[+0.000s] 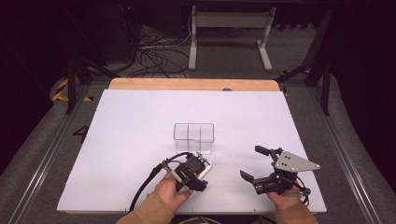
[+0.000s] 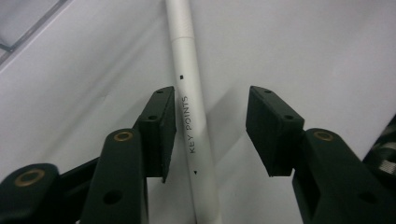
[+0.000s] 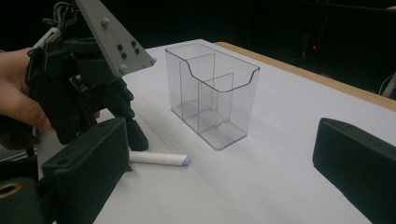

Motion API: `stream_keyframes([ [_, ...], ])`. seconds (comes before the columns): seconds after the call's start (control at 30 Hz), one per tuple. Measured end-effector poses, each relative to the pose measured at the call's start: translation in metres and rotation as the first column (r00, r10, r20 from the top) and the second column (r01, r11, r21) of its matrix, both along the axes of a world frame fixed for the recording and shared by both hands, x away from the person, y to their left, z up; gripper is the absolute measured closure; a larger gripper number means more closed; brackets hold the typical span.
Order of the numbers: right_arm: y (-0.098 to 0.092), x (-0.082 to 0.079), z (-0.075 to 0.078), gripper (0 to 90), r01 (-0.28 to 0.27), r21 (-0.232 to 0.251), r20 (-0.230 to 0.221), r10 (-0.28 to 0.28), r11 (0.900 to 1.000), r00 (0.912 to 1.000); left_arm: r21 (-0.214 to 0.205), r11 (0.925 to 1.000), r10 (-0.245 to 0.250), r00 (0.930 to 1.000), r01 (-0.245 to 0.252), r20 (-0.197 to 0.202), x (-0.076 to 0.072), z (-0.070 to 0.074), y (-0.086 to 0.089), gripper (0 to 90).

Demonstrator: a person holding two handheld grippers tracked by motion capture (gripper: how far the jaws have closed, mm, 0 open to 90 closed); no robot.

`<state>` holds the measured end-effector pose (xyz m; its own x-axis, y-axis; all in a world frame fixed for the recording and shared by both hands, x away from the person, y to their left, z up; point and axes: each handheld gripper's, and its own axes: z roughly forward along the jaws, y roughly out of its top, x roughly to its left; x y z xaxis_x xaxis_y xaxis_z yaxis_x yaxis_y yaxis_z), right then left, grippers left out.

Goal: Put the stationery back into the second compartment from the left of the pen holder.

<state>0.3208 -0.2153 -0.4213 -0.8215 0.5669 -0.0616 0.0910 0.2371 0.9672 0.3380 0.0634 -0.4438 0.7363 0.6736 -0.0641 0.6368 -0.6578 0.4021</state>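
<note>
Grippers: 2, each held in 1 hand at the near edge of the table; left gripper [image 1: 198, 173], right gripper [image 1: 254, 163].
Pens: 1 white pen [image 2: 191, 116], printed "KEY POINTS", lying flat on the sheet just in front of the organiser.
Organisers: 1 clear plastic organiser [image 1: 194, 136], upright, with 3 compartments showing behind its scooped front wall, all bare.
Left gripper state: pointed down over the pen; in the left gripper view the pen runs between the 2 jaws, the left pad against its side, the right pad well clear. Jaws part-way apart, nothing clamped.
Right gripper state: jaws spread wide, nothing between them, aimed across the table toward the organiser.
Pen position: in the right gripper view [image 3: 159, 159] it lies on the sheet, 1 end under the left gripper's jaws, the capped end free and near the organiser's front corner without touching.
Surface: 1 white sheet [image 1: 140, 121] covering the table; a strip of bare wooden tabletop [image 1: 194, 84] shows along the far edge.
Room: dark surround, grey floor, a tangle of cables [image 1: 154, 53] and 1 white stand [image 1: 229, 32] beyond the table.
Open room: wide bare sheet left, right and behind the organiser; the 2 grippers stand well apart.
</note>
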Motion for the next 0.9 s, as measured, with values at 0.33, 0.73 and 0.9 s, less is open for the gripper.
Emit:
stream_keyframes([
  [0.33,0.0007,0.0007,-0.0010,4.0,-0.008,-0.001,-0.010,0.008,1.0000,0.9999,0.048,0.9987,0.016,0.9987,-0.018,0.048,-0.0020,-0.0020,-0.0047,71.8],
  [0.73,0.0028,0.0006,-0.0021,4.0,-0.011,-0.016,-0.010,0.011,0.9998,0.9999,0.073,0.9970,0.019,0.9980,-0.023,0.060,-0.0023,-0.0012,-0.0051,78.5],
  [0.9,0.0030,0.0006,-0.0022,4.0,-0.013,-0.018,-0.008,0.013,0.9997,0.9999,0.064,0.9977,0.019,0.9985,-0.022,0.051,-0.0023,-0.0008,-0.0044,78.7],
])
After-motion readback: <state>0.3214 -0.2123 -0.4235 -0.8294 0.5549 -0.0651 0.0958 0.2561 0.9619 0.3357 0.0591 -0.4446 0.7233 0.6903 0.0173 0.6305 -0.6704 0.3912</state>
